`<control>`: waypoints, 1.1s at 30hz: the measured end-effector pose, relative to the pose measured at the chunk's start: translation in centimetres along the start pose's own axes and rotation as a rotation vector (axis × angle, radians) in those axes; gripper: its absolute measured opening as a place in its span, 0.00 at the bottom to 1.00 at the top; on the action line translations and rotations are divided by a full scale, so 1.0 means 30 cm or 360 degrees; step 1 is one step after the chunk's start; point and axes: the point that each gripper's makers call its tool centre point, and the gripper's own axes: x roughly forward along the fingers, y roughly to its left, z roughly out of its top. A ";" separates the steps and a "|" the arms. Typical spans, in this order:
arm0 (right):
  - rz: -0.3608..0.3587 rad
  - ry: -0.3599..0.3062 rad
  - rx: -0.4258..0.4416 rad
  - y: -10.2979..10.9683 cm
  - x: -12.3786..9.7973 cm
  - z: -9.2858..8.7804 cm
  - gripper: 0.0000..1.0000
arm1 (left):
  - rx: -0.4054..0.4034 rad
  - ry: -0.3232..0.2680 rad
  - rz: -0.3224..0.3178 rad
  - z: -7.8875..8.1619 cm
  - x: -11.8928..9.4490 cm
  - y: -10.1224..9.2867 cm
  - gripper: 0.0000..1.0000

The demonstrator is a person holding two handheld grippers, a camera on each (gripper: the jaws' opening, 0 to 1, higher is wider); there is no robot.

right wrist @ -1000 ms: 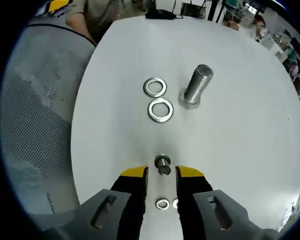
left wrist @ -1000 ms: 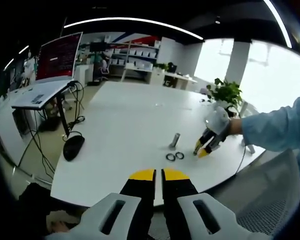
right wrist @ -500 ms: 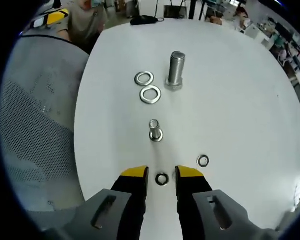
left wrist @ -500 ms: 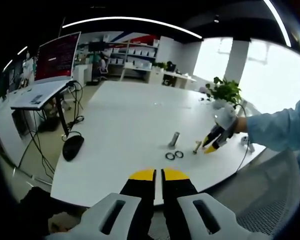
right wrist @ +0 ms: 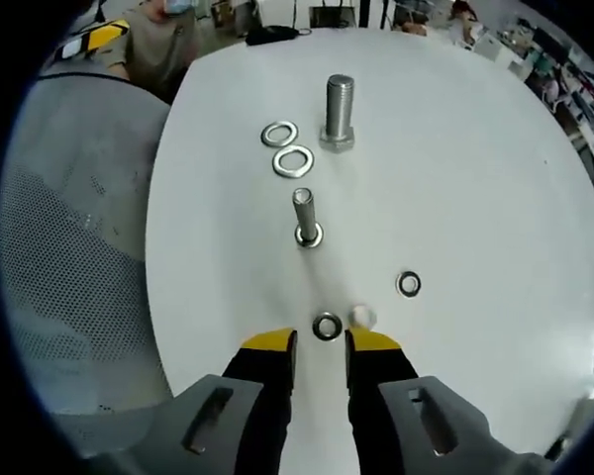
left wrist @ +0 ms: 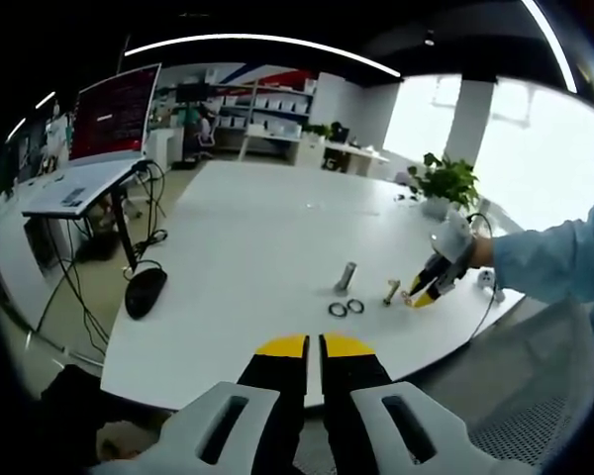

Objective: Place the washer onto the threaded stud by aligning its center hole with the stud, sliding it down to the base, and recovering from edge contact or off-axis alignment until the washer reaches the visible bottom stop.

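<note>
While the left gripper point(left wrist: 313, 346) is hanging back off the near edge of the white worktop point(left wrist: 247, 237), fingers pressed together and holding nothing, the left gripper view is showing the large stud point(left wrist: 346, 276), two large washers point(left wrist: 346, 308), the small stud point(left wrist: 390, 291) and the right gripper point(left wrist: 426, 289) drawn away beside it. Turning to the right gripper view, the right gripper point(right wrist: 320, 341) is standing slightly parted and empty, having backed off from the small stud point(right wrist: 305, 218); a small washer point(right wrist: 327, 326) is lying just ahead of its fingertips, a pale disc point(right wrist: 360, 316) beside, another washer point(right wrist: 408, 283) further right. Judgement: retreat suggests a washer pickup is next; nothing threaded yet.
</note>
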 end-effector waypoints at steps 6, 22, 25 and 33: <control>0.0008 0.0011 -0.0009 0.001 0.010 -0.004 0.21 | -0.0001 0.0001 -0.0001 -0.001 -0.001 -0.001 0.02; -0.0020 0.0198 -0.0130 -0.016 0.026 0.014 0.16 | -0.0001 -0.0028 0.0009 0.009 -0.003 0.001 0.02; -0.0002 0.0224 -0.0123 -0.020 0.025 0.014 0.15 | 0.0003 -0.0023 0.0009 0.008 -0.001 0.001 0.02; 0.0007 0.0367 -0.0163 -0.019 0.031 0.018 0.15 | 0.0014 -0.0030 0.0012 0.010 -0.002 0.002 0.02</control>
